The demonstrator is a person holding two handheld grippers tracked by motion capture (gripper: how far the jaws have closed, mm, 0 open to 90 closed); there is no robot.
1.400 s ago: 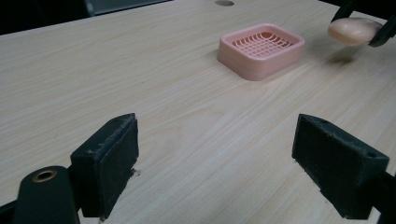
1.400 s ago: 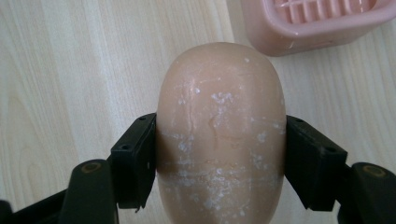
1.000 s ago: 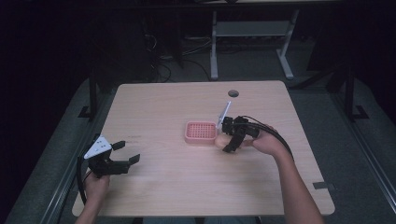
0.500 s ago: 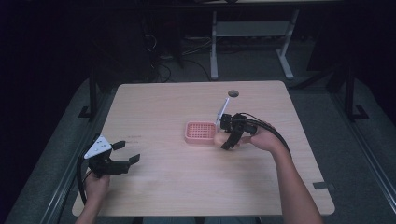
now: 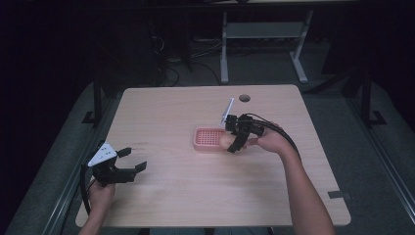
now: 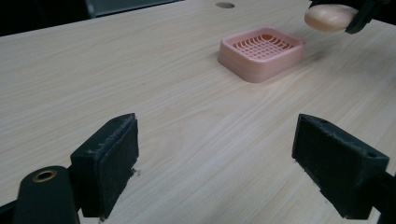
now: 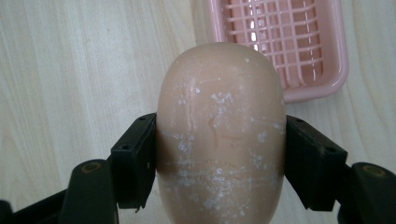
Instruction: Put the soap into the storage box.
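Since a second ago the right gripper [image 5: 234, 142] is edging left with the soap [image 7: 220, 135] pinched between its jaws, now hanging beside the pink soap dish [image 5: 209, 139]'s edge, not yet in. Left gripper [image 5: 128, 159] is idling, jaws open. No readable writing anywhere.

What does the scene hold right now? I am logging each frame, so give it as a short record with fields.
work: putting soap in the dish
soap: peach oval bar, clamped in the right gripper, held above the table beside the dish
dish: pink, grid floor, empty, on the table
left gripper: open, empty, near the table's front left corner
hole: round, at the table's far edge
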